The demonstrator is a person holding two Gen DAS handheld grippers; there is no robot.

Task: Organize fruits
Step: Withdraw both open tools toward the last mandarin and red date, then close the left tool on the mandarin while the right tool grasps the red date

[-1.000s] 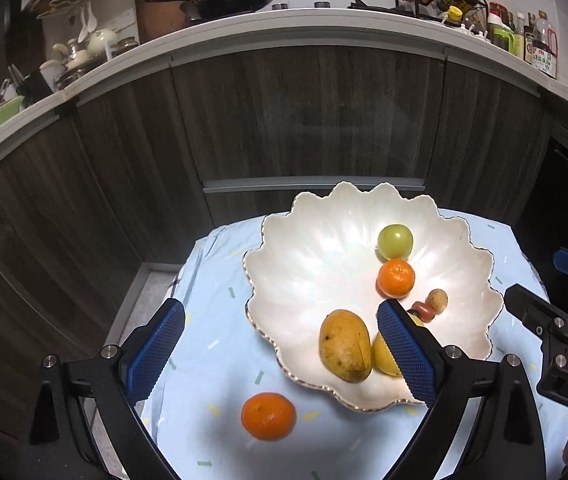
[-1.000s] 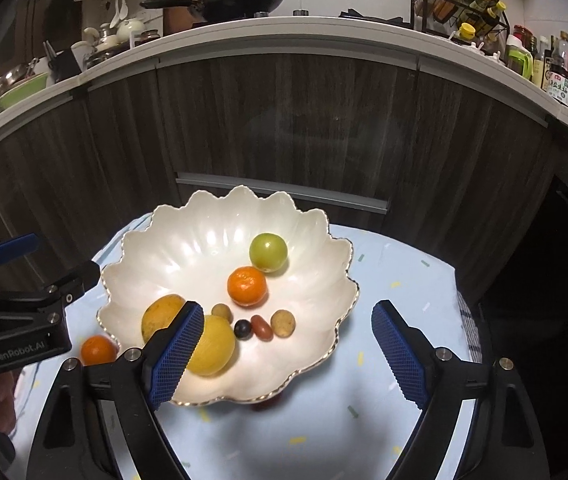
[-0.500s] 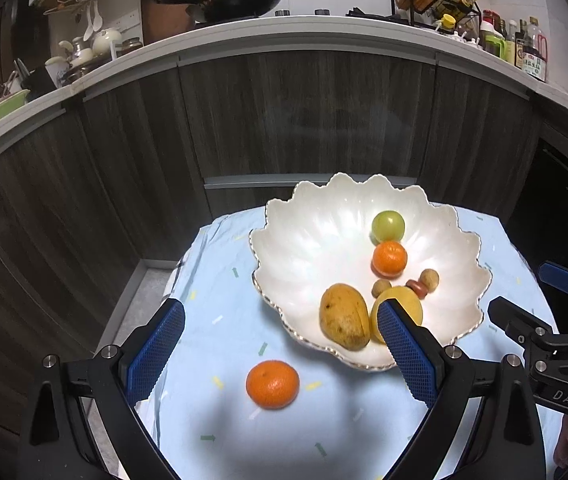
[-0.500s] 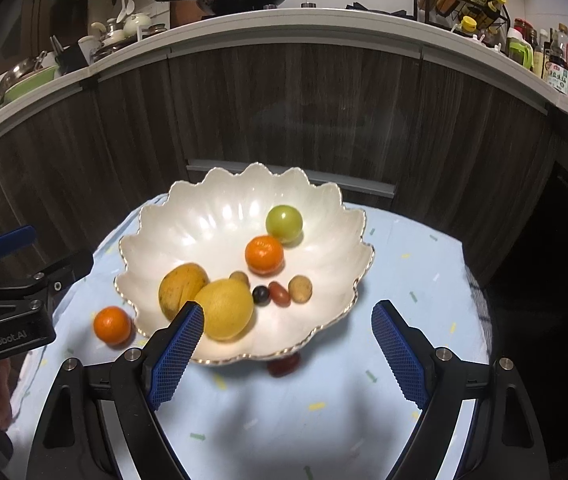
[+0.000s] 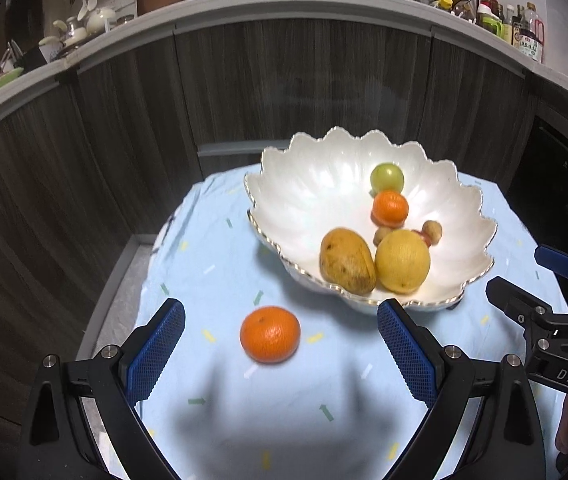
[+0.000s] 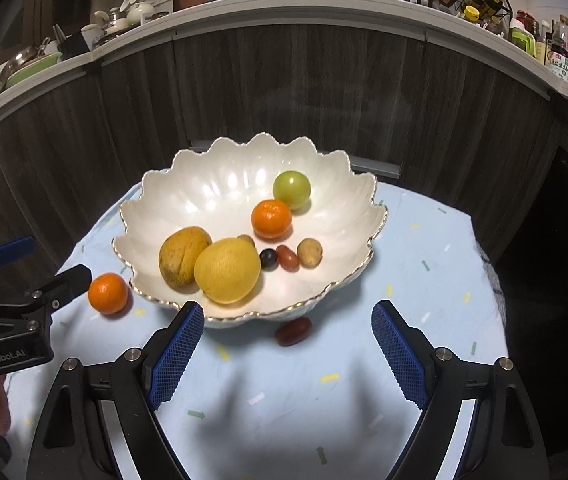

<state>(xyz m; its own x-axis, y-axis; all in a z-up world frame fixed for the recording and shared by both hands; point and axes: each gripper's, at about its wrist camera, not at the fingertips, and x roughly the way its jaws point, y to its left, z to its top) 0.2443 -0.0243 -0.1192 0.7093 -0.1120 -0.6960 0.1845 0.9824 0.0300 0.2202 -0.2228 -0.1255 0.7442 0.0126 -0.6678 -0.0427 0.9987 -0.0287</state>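
A white scalloped bowl (image 5: 323, 168) (image 6: 220, 184) on a light blue cloth holds a mango (image 5: 345, 260), a yellow citrus (image 5: 401, 260), a tangerine (image 5: 389, 208), a green fruit (image 5: 386, 176) and several small fruits. A loose tangerine (image 5: 270, 334) (image 6: 108, 293) lies on the cloth left of the bowl, just ahead of my open, empty left gripper (image 5: 280, 354). A small red fruit (image 6: 293, 331) lies on the cloth at the bowl's front, ahead of my open, empty right gripper (image 6: 285, 354).
The small round table (image 6: 423, 280) stands in front of dark wood cabinets (image 5: 284, 80). A counter above them carries a pan, dishes and bottles. The table's edge drops off at left and right.
Both grippers have pulled back from the bowl and lowered. The loose tangerine now sits between the left fingers' line, and the red fruit has come into the right view.
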